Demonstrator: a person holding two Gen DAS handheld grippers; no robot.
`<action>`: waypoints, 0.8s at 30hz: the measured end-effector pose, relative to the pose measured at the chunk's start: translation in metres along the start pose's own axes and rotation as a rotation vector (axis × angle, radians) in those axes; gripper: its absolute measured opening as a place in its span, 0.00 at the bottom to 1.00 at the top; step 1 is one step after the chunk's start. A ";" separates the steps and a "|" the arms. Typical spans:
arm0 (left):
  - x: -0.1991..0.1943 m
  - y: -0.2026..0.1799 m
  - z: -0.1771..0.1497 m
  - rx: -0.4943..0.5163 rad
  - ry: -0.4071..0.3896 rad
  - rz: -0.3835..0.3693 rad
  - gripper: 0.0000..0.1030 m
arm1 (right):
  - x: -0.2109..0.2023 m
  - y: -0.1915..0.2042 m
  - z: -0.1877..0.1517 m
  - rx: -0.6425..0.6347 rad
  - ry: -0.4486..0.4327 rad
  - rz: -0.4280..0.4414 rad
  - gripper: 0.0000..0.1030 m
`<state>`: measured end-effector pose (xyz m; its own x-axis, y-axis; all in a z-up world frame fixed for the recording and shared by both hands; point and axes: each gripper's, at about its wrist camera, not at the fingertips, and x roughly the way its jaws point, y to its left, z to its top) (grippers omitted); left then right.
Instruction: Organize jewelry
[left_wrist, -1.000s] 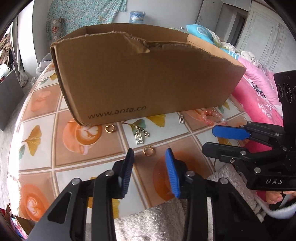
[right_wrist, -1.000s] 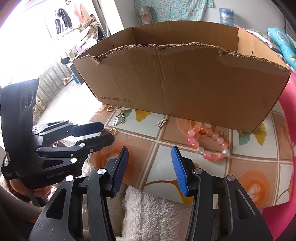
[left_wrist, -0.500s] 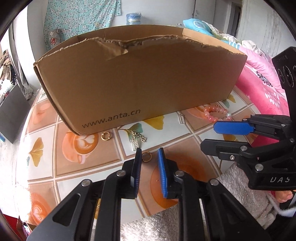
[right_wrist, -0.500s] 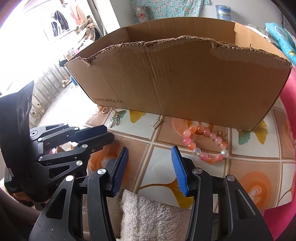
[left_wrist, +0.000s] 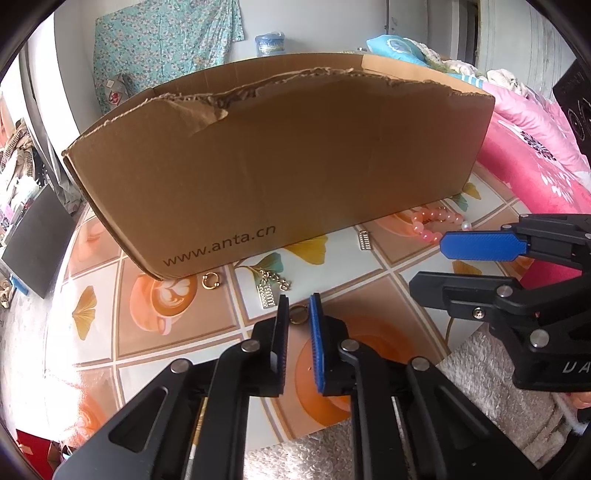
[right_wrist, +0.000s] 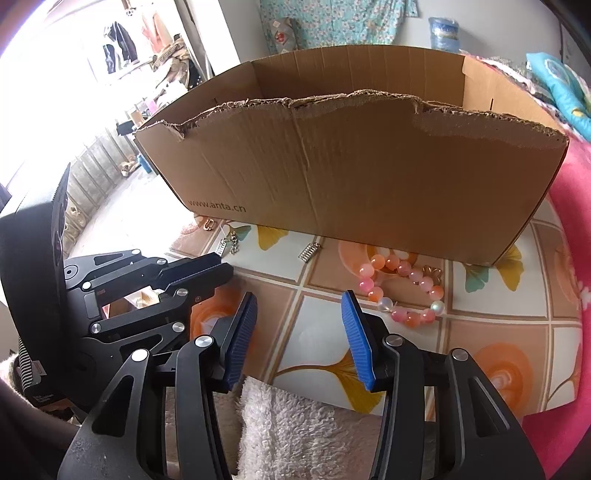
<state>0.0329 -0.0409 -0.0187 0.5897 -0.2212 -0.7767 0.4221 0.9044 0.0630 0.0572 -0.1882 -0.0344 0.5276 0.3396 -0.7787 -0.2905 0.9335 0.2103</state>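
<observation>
The small gold ring (left_wrist: 297, 315) lies flat on the tiled desk (left_wrist: 177, 332), directly between the tips of the left claw (left_wrist: 298, 314), whose jaws stand narrowed to a slim gap around it; whether the pads already touch it cannot be told. The right claw (right_wrist: 300, 332) hangs wide open and empty, nearer the pink bead bracelet (right_wrist: 400, 291) lying ahead to its right, beside the cardboard box (left_wrist: 288, 166).
</observation>
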 end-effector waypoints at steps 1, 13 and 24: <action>0.000 0.000 0.000 -0.005 -0.001 -0.006 0.10 | -0.001 0.000 0.000 -0.001 -0.003 -0.003 0.43; -0.016 0.013 -0.004 -0.041 -0.042 -0.020 0.10 | -0.003 0.002 0.016 -0.014 -0.058 -0.025 0.37; -0.021 0.019 -0.007 -0.059 -0.061 -0.024 0.10 | 0.030 0.008 0.031 0.005 -0.033 -0.080 0.22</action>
<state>0.0240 -0.0166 -0.0055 0.6213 -0.2630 -0.7381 0.3965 0.9180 0.0066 0.0960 -0.1667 -0.0378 0.5751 0.2676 -0.7731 -0.2423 0.9583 0.1514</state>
